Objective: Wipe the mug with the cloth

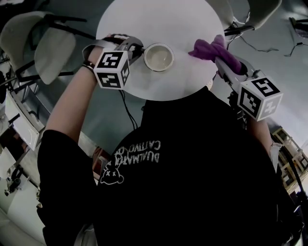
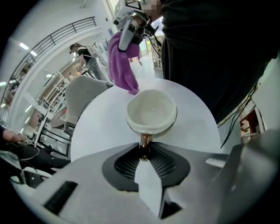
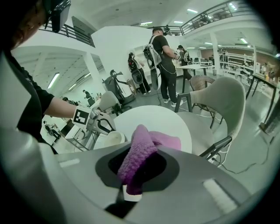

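Note:
A cream mug (image 1: 159,56) stands upright near the middle of the round white table (image 1: 144,19). From the left, my left gripper (image 1: 137,50) reaches it, and its jaws are shut on the brown handle (image 2: 145,142) just below the mug (image 2: 151,111). The mug's inside looks empty. My right gripper (image 1: 219,55) is shut on a purple cloth (image 1: 209,48), which hangs bunched over the table a little to the right of the mug without touching it. In the right gripper view the cloth (image 3: 142,153) fills the jaws and the mug (image 3: 114,138) shows behind it on the left.
A grey chair (image 1: 43,43) stands left of the table and another (image 1: 255,12) at the upper right. Cables (image 1: 269,45) lie on the floor to the right. Several people (image 3: 162,61) stand far off in the hall.

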